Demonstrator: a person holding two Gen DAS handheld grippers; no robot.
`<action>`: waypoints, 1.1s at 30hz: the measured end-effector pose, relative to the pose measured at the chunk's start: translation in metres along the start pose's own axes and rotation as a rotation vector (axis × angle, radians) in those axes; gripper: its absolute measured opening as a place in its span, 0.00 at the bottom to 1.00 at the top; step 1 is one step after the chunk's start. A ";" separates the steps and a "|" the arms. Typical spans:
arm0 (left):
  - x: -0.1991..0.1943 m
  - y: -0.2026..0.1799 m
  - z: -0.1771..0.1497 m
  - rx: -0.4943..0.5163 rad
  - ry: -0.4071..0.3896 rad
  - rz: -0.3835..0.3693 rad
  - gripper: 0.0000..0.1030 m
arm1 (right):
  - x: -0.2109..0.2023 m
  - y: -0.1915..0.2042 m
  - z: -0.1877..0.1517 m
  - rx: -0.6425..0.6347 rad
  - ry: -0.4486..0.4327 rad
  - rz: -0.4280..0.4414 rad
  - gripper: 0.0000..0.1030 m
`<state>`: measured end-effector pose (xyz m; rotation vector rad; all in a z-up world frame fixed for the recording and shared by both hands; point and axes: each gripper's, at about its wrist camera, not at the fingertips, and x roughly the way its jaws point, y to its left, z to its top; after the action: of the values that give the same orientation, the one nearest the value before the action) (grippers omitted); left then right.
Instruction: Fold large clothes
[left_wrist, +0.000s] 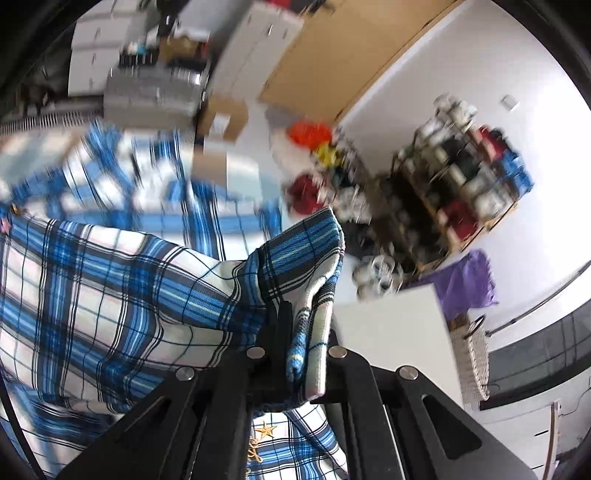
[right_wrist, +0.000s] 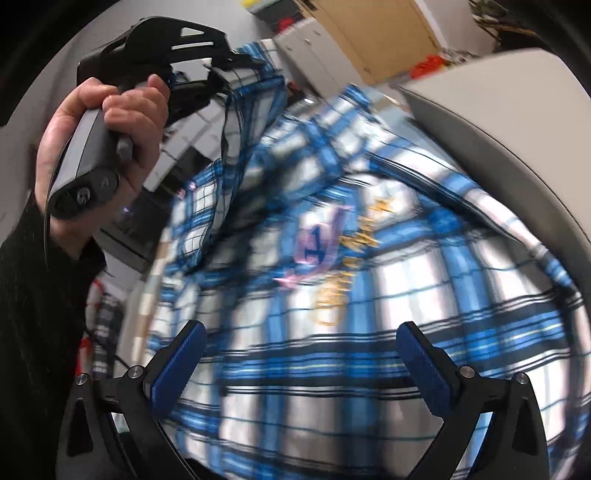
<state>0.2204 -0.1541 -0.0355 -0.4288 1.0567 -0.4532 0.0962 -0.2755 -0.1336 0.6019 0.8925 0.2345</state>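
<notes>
The left hand-held gripper (left_wrist: 306, 332) is clamped on a bunched edge of the plaid shirt (left_wrist: 110, 280), lifting it at 10 o'clock in the right view. The right hand-held gripper (right_wrist: 299, 365) gapes wide and empty over the shirt spread on the desk (right_wrist: 498, 122). Judged step: lifting to fold; next, the right should pinch a matching edge. At 3 o'clock, a shelf (left_wrist: 458, 184) holds blurred yarn-like spools.

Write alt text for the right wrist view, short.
The open right gripper, blue pads spread wide, faces a motion-blurred blue-and-white plaid shirt with gold embroidery. At upper left, the person's left hand holds the left gripper, which pinches the shirt's edge.
</notes>
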 end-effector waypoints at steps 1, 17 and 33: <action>0.006 0.003 0.002 -0.021 0.023 -0.005 0.00 | 0.003 -0.008 0.001 0.029 0.017 -0.012 1.00; -0.082 0.130 0.012 0.129 -0.005 0.209 0.77 | 0.009 0.000 -0.004 0.010 0.050 -0.015 1.00; -0.024 0.244 0.020 -0.117 0.049 0.390 0.77 | 0.009 0.025 -0.003 -0.121 -0.015 -0.003 1.00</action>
<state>0.2642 0.0632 -0.1418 -0.3052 1.1858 -0.0553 0.1010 -0.2504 -0.1267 0.4893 0.8578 0.2792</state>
